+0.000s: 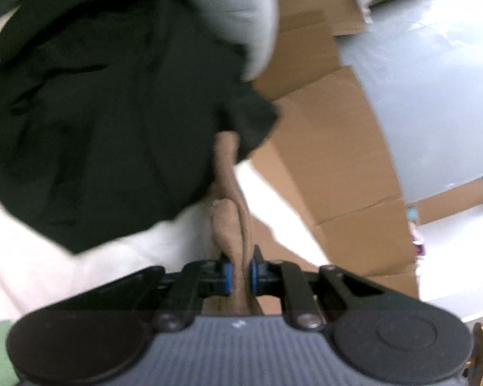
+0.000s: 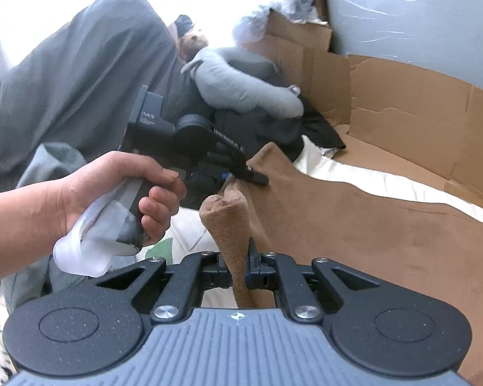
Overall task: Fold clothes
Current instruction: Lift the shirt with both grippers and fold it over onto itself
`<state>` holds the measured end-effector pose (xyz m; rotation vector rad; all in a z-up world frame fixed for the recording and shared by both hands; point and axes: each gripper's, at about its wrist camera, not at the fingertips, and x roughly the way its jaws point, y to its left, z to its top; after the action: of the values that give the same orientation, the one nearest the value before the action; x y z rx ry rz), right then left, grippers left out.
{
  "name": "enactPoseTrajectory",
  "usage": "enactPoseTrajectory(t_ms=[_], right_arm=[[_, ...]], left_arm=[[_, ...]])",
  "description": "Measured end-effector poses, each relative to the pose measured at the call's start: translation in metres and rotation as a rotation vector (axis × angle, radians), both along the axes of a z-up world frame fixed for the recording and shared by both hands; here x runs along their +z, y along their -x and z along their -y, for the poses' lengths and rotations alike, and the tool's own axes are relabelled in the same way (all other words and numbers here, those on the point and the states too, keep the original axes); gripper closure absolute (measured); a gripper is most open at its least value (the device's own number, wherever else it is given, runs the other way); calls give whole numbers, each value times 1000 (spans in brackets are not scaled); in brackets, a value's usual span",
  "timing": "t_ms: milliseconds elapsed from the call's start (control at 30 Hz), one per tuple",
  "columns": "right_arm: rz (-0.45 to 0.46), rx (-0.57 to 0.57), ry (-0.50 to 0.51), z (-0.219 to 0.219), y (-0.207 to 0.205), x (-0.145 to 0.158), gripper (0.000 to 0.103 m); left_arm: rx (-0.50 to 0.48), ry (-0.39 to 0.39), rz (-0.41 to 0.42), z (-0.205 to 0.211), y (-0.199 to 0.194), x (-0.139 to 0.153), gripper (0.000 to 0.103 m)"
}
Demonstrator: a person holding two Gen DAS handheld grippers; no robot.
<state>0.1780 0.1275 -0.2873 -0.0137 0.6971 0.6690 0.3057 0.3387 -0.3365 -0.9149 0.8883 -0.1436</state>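
Observation:
A brown suede-like garment (image 2: 370, 241) lies spread over the white bed sheet (image 2: 354, 173) on the right of the right wrist view. My right gripper (image 2: 240, 273) is shut on a bunched fold of its near edge. My left gripper (image 2: 256, 177), held by a hand (image 2: 106, 193), pinches another part of the same edge a little farther away. In the blurred left wrist view, the left gripper (image 1: 240, 276) is shut on a narrow ridge of the brown garment (image 1: 232, 225), which runs forward from its jaws. A black garment (image 1: 96, 112) lies crumpled beyond it, to the left.
Flattened cardboard (image 2: 402, 112) stands along the bed's far side, with a grey plastic-wrapped bulk (image 2: 402, 16) behind it. A grey pillow (image 2: 64, 74), a grey plush toy (image 2: 241, 87) and the black garment (image 2: 273, 128) crowd the far left. The same cardboard (image 1: 338, 160) is on the right in the left wrist view.

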Motion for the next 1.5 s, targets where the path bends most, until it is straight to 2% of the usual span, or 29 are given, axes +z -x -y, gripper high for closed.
enactPoseTrajectory(t_ms=[300,600,867,1200,1500], right_arm=[[-2,-99,-93,51,1,16,98],[-19,-256,-170,131,-11,17,98],[-54,-381,-203,195,-12,-2,98],[-113,-507,-261,251,-16,-31,98],[-169,-646,-339,294,-19,-61,100]], left_arm=[[-36,-18,94,72,-17,48,92],[-71,-41,102,148,-40,60,92],[-146,-67,76,216,-60,45,92],[-246,-172,23,301,-88,19,92],[-271,-230,-23,344,-107,-3,92]])
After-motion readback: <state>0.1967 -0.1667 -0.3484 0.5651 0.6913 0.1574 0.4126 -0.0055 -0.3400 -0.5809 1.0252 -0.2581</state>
